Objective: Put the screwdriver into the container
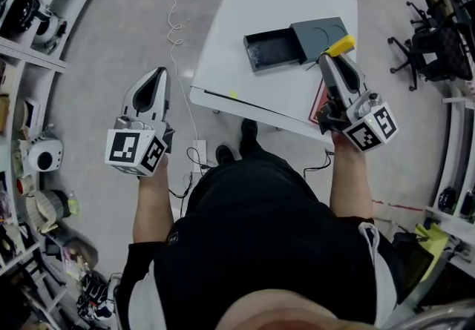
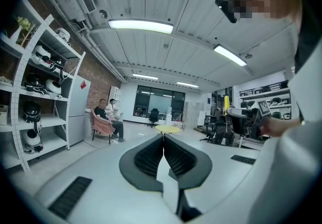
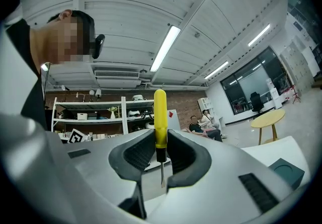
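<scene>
My right gripper (image 3: 160,143) is shut on a yellow-handled screwdriver (image 3: 160,122), handle up, thin blade pointing down between the jaws. In the head view that gripper (image 1: 332,58) hangs over the right part of the white table (image 1: 252,32), with the screwdriver's yellow handle (image 1: 341,45) at its tip. The dark grey container (image 1: 272,49) lies open on the table just left of it, its lid (image 1: 321,37) beside it. My left gripper (image 1: 155,82) is held over the floor left of the table, jaws shut and empty (image 2: 163,140).
Shelves with helmets and gear (image 1: 30,17) line the left wall. Office chairs (image 1: 434,47) stand at the right. A white cable (image 1: 177,24) runs along the floor left of the table. People sit far off (image 2: 108,120) in the left gripper view.
</scene>
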{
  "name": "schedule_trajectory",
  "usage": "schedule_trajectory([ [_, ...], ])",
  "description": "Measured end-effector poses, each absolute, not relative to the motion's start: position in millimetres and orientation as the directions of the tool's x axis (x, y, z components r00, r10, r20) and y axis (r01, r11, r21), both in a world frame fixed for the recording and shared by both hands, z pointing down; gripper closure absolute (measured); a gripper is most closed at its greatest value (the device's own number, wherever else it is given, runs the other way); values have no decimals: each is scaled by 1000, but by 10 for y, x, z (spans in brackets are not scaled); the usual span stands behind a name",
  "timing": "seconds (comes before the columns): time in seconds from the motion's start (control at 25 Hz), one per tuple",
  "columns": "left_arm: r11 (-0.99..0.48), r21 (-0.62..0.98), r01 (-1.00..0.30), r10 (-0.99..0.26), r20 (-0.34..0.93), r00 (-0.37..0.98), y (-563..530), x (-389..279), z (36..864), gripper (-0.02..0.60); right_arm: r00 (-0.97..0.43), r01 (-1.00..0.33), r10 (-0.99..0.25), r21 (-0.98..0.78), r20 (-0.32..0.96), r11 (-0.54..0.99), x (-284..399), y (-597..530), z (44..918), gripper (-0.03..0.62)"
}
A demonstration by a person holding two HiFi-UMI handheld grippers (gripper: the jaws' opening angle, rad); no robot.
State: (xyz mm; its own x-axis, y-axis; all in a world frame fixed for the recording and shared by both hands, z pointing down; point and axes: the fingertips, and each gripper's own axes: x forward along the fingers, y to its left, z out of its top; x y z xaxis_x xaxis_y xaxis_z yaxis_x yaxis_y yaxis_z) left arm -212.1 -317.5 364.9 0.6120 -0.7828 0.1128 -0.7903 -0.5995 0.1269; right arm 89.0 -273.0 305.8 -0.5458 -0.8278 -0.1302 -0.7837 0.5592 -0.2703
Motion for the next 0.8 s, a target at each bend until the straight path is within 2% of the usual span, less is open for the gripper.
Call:
schedule_trajectory([
  [0.4, -614, 129, -779, -762, 158, 627, -3706, -1600, 3790, 563, -572, -778, -819, -281, -53, 561, 1210, -3388, 3436, 510],
  [0.8, -610, 136, -781, -753, 207, 624, -4053, -1297, 4038, 565, -623, -768, -776, -264, 99, 583, 1306, -3954, 4085, 508],
])
